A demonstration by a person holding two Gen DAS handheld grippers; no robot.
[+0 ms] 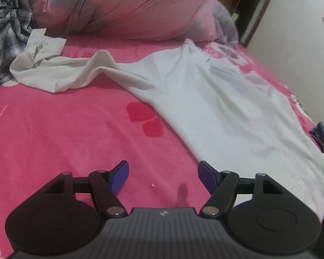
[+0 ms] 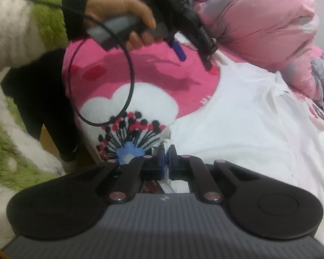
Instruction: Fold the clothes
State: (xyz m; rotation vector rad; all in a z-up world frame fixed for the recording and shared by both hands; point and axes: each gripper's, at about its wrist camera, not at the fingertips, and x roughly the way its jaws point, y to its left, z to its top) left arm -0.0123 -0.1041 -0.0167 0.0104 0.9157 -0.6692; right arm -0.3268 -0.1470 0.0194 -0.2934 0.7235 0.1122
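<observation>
- Blue-padded fingers of the right gripper (image 2: 165, 158) sit pressed together at 6 o'clock in the right wrist view, pinching a small bunch of white cloth, the near corner of the white shirt (image 2: 237, 133).
- From that pinch the shirt spreads out toward 2 o'clock across the pink bed cover (image 2: 144, 71), lying mostly flat with soft creases.
- Just beside the closed fingers, toward 10 o'clock, the cover carries a white cloud-shaped print (image 2: 140, 101) with black and red dots below it.
- In the left wrist view the left gripper (image 1: 163, 176) has its blue fingers (image 1: 121, 176) spread wide apart with nothing between them; only bare pink cover (image 1: 64, 129) lies under the gap.
- The shirt (image 1: 216, 108) lies at 1 to 3 o'clock of that gripper, its edge close to the right-hand finger; whether they touch I cannot tell.
- One long sleeve (image 1: 60, 73) trails off toward 10 o'clock and ends in a rumpled heap.
- A checked garment (image 1: 6, 28) is piled at the 10 o'clock corner, touching that heap.
- A pink and grey quilt (image 1: 127, 6) is bunched up at 12 o'clock, beyond the shirt.
- At 11 o'clock in the right wrist view, a hand (image 2: 118, 10) grips the left gripper's handle (image 2: 177, 17) above the cover; a fluffy green and white sleeve (image 2: 21, 21) covers the arm, and a black cable (image 2: 129, 82) loops down from it.
</observation>
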